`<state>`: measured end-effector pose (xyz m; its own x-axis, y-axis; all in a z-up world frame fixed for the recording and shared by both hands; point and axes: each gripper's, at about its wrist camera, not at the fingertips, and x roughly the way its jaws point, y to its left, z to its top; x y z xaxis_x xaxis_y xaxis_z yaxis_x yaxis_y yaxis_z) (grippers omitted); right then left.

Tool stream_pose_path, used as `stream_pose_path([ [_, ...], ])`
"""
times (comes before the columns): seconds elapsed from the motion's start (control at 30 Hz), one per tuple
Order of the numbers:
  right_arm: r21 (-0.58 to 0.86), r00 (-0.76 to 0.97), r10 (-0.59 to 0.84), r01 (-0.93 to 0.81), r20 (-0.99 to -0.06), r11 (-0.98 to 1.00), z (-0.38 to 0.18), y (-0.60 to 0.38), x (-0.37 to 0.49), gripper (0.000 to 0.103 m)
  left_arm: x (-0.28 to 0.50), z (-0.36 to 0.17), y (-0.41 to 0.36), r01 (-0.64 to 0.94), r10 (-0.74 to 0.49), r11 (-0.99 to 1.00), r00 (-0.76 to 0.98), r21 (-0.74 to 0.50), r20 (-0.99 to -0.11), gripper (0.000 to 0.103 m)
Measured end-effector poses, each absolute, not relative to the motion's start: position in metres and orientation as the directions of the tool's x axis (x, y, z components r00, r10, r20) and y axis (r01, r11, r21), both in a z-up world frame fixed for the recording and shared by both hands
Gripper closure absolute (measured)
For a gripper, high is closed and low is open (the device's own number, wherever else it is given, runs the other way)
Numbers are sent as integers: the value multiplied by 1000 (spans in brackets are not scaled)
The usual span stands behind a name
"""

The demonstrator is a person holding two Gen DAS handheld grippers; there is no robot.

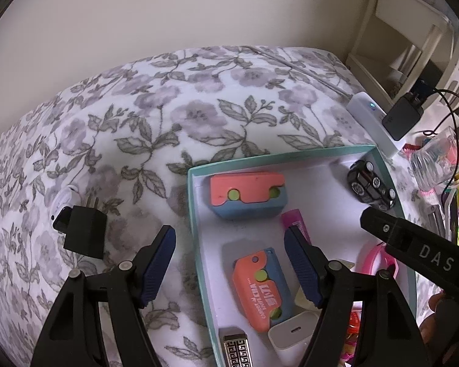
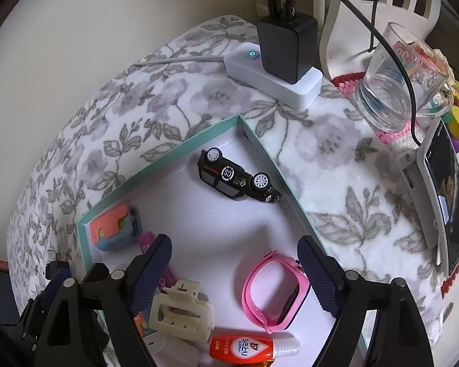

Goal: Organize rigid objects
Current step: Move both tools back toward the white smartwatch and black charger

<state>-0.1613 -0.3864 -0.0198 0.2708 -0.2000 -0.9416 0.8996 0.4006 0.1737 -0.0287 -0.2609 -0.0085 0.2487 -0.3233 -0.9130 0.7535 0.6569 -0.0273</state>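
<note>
A teal-rimmed white box lies on a floral blanket. It holds two orange-and-blue toys, a black toy car, a pink watch, a cream hair clip, an orange tube, a white charger and a patterned metal piece. A black plug adapter lies on the blanket left of the box. My left gripper is open over the box's left wall, empty. My right gripper is open over the box, empty.
A white power strip with a black charger and cables lies behind the box. A glass, a phone and colourful items sit to the right. A white earbud case lies beside the adapter.
</note>
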Motion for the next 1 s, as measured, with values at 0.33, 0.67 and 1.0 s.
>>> stream_pose_path([
  [0.33, 170, 270, -208, 900, -940, 402, -20, -387, -160, 4, -9, -10, -248, 668, -279, 743, 270, -29, -922, 22],
  [0.67, 168, 285, -223, 886, -932, 432, -19, -384, -155, 0, 17, -18, -224, 521, -207, 853, 294, -25, -933, 10],
  [1.0, 154, 285, -234, 876, -929, 456, -17, -378, -147, 0, 25, -14, -214, 464, -179, 886, 319, -11, -931, 10],
])
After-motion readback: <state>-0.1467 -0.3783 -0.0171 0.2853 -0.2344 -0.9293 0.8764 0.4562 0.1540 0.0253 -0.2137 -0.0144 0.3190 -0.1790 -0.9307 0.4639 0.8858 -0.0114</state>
